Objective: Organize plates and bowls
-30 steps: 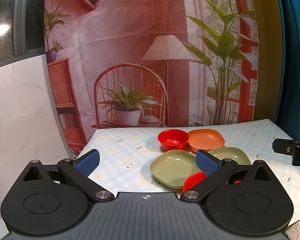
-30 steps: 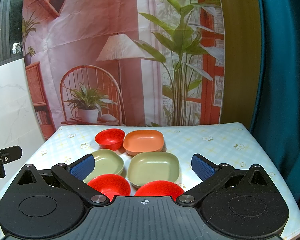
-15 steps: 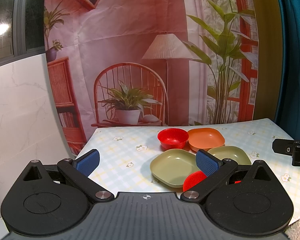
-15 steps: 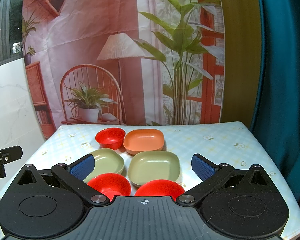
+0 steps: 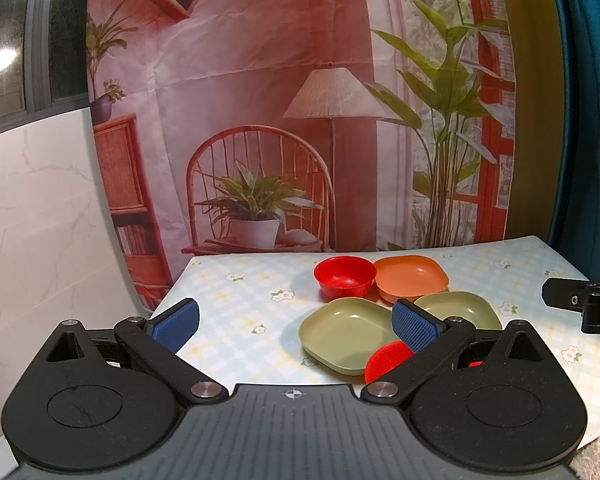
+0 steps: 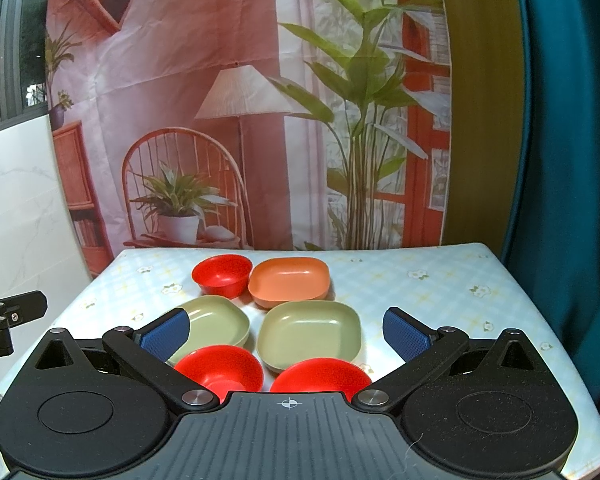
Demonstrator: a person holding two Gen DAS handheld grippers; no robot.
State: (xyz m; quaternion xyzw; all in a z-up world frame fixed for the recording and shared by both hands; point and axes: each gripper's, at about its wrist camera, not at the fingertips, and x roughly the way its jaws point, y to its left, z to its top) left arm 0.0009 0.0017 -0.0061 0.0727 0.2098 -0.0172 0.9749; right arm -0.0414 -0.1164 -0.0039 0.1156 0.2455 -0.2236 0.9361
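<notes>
Both pairs of blue-padded fingers stand spread wide and hold nothing: the left gripper and the right gripper hang above the near edge of the flowered tablecloth, touching no dish. Beyond the right gripper lie two red bowls nearest, then two green plates side by side, then a third red bowl just beside an orange plate

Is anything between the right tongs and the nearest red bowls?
Nothing visible. The right tongs are open above the table, and the two near round red plastic bowls lie just below them, unobstructed.
</notes>
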